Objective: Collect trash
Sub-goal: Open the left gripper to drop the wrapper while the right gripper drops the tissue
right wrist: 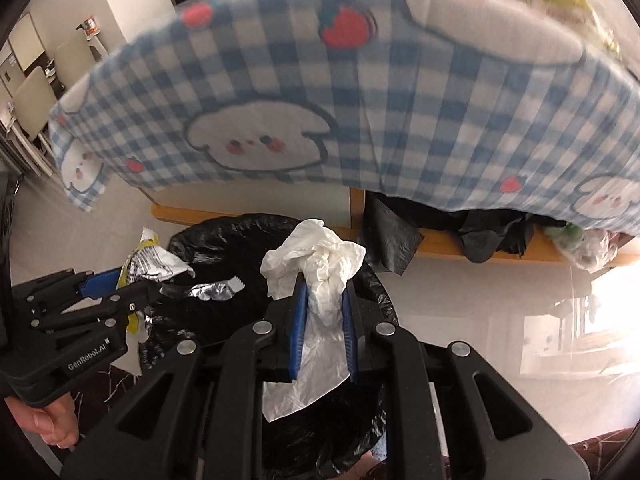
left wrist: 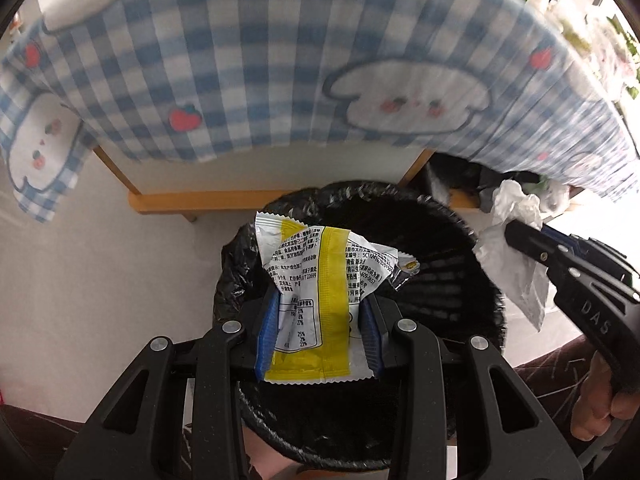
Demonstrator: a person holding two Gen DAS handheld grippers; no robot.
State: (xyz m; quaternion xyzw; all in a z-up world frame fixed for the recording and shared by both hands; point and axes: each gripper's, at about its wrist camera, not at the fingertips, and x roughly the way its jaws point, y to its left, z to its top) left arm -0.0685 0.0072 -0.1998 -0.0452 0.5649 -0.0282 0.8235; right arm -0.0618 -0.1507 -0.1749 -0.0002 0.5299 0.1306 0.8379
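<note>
Left gripper: blue pads closed on a yellow-and-white snack wrapper, pinched across its lower half. The wrapper's long axis runs forward along the fingers and stands up past the tips; a foil corner curls off to the right.

Right gripper: fingers closed narrow on a crumpled white tissue, wadded above the tips, with a loose tail hanging below the pads.

Key relation: the bin with black liner sits directly beneath and just ahead of both tools. In the left wrist view the wrapper hangs over the open mouth, near the rim's close-left side. In the right wrist view the tissue is over the mouth too, more central. The two grippers are side by side, near but apart.

Checked tablecloth hangs ahead and above both tools, clear of the bin.

Judgement: both pieces look placed for release. Neither arm is clearly nearer, though the wrapper, closer to the rim, risks catching the liner edge.
</note>
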